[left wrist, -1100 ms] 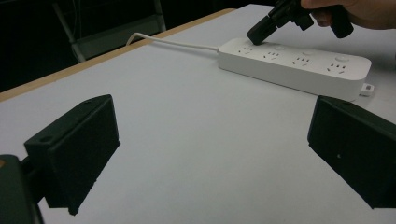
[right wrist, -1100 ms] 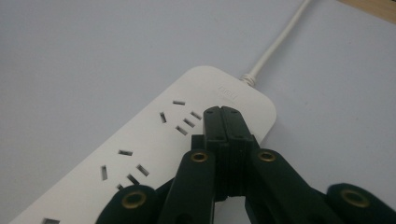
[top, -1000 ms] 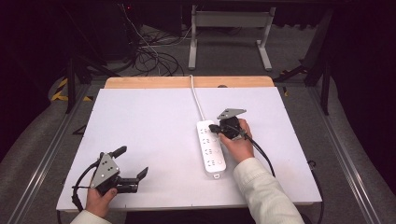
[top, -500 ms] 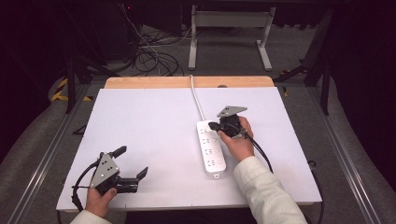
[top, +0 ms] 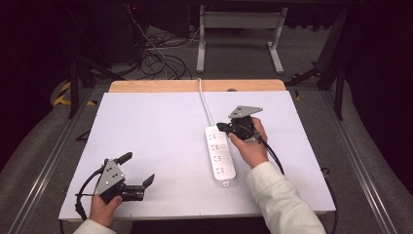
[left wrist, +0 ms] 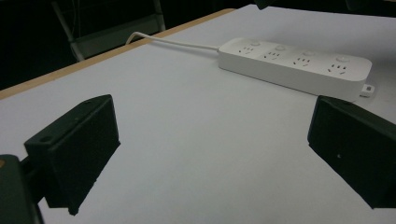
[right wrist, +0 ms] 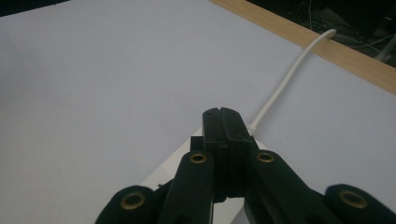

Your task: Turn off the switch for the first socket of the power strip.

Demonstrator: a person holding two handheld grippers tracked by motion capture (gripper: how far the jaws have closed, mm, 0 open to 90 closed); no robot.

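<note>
The power strip point(top: 218, 154) is lying lengthwise down the table point(top: 156, 126), its cord point(top: 205, 103) running off the far edge. The right gripper point(top: 221, 127), jaws clenched on nothing, is hovering over its far end. The left gripper point(top: 139, 171) is sitting well apart near the front corner, jaws spread wide.

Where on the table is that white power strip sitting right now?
In the high view the power strip lies right of the table's centre, its cord running to the far edge; the right tongs, closed, are at its far end.
</note>
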